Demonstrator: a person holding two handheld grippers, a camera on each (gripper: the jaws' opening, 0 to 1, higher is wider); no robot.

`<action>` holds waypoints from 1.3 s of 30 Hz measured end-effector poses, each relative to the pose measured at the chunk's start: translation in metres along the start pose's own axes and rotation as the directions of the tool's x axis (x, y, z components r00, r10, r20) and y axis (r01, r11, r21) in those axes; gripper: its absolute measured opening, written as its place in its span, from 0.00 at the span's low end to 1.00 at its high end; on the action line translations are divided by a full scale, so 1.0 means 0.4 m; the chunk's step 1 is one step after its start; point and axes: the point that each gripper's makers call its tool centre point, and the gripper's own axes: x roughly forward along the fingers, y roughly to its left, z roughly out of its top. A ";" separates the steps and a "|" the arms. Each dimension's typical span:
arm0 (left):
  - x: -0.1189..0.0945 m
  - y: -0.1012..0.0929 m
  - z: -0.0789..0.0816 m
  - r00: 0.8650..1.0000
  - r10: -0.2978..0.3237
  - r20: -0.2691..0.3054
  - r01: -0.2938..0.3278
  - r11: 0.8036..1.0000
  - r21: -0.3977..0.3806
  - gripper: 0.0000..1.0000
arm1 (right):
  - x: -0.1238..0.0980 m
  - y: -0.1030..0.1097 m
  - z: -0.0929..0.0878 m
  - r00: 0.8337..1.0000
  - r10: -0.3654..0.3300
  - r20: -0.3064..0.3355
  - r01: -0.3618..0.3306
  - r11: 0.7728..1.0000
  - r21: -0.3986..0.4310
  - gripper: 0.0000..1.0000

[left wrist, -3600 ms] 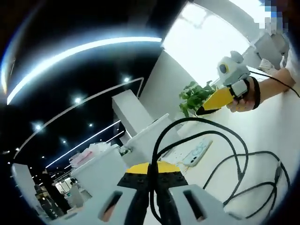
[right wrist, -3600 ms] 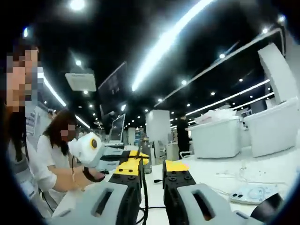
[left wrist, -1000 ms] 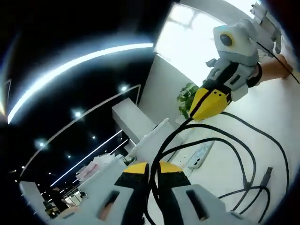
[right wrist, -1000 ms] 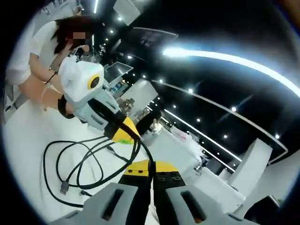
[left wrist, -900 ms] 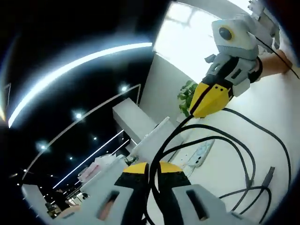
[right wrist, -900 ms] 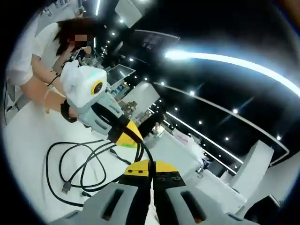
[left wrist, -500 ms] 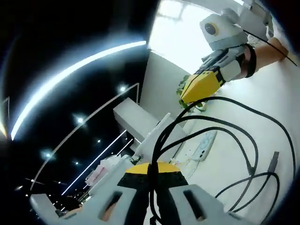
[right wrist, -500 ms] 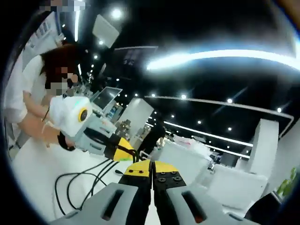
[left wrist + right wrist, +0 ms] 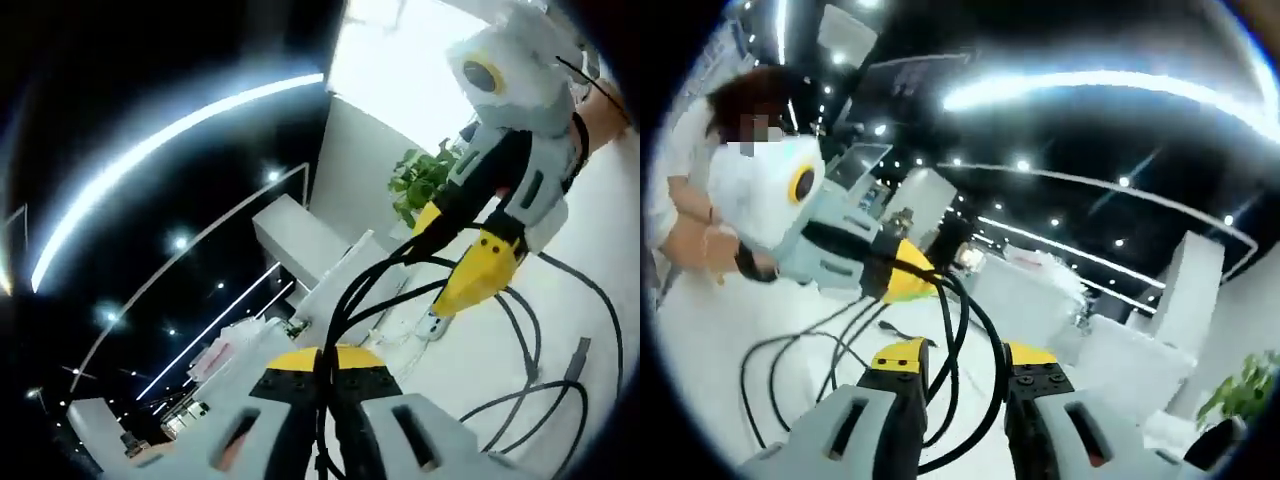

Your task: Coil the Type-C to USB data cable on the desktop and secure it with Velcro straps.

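A black data cable [image 9: 522, 332] lies in loose loops on the white desktop [image 9: 600, 260], its USB plug [image 9: 578, 355] resting at the right. My left gripper [image 9: 325, 358] is shut on a bundle of cable strands that rise up between its yellow-tipped jaws. My right gripper [image 9: 440, 262] reaches in from the right, its jaws apart around the same strands. In the right gripper view, my right gripper [image 9: 966, 356] is open with cable [image 9: 962, 310] loops hanging between the jaws. Just ahead, my left gripper [image 9: 925, 283] is pinching the cable.
White storage bins [image 9: 330, 290] stand at the back of the desk, with a green plant [image 9: 425, 180] beside them and a white power strip [image 9: 428, 325] on the desktop. A person [image 9: 685, 190] holds the grippers at the left. More bins [image 9: 1025, 290] stand behind.
My right gripper has opened; it was shut on the cable half a second ago. It has also come closer to my left gripper, which stays shut on the strands.
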 end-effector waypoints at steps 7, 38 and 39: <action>0.001 -0.024 -0.004 0.998 -0.068 -0.003 0.068 0.993 -0.100 0.05 | 0.006 -0.027 -0.032 0.994 -0.097 -0.046 0.088 0.981 -0.172 0.16; -0.001 -0.016 -0.008 0.998 -0.060 0.032 0.059 0.998 0.002 0.05 | -0.042 -0.002 0.045 0.967 0.180 0.182 -0.241 0.879 0.412 0.09; -0.003 -0.006 -0.010 0.998 -0.052 0.033 0.053 0.998 -0.023 0.05 | -0.048 -0.015 0.059 0.961 0.177 0.210 -0.256 0.855 0.452 0.12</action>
